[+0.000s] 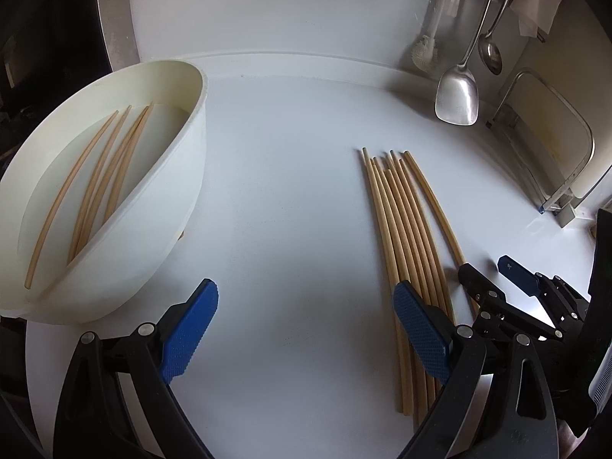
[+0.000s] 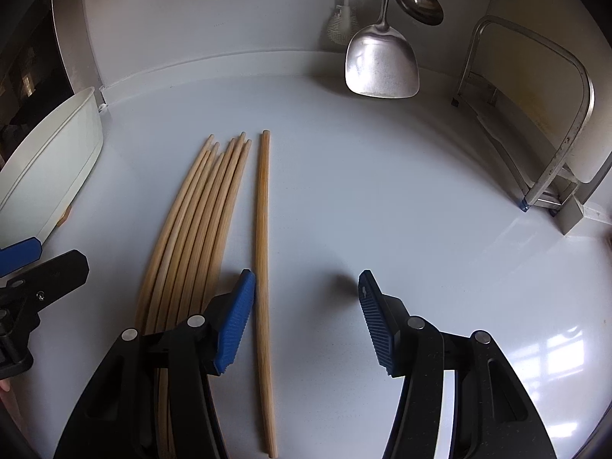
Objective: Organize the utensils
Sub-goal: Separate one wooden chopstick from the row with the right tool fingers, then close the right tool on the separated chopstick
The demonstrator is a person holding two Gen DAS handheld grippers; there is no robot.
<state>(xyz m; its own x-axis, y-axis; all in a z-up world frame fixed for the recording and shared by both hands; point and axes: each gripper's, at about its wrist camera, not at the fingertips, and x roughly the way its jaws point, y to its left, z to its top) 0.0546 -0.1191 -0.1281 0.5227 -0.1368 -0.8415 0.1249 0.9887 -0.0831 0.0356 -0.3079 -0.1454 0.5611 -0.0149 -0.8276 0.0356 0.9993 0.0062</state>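
Observation:
Several wooden chopsticks point(image 1: 405, 237) lie in a bundle on the white counter point(image 1: 290, 191). One single chopstick point(image 2: 263, 252) lies a little to the right of the bundle point(image 2: 191, 229). It runs between the fingers of my right gripper point(image 2: 306, 321), close beside the left pad and untouched; this gripper is open. The white tub point(image 1: 183, 176) at the left holds several more chopsticks point(image 1: 99, 176). My left gripper point(image 1: 306, 329) is open and holds nothing, between the tub and the bundle. In the left wrist view the right gripper point(image 1: 493, 277) shows at the bundle's right edge.
A steel spatula point(image 2: 382, 61) and a ladle point(image 2: 419, 0) hang against the back wall, beside a white brush point(image 2: 342, 23). A metal rack point(image 2: 550, 122) with a board stands at the right. The counter meets a raised back edge point(image 2: 267, 59).

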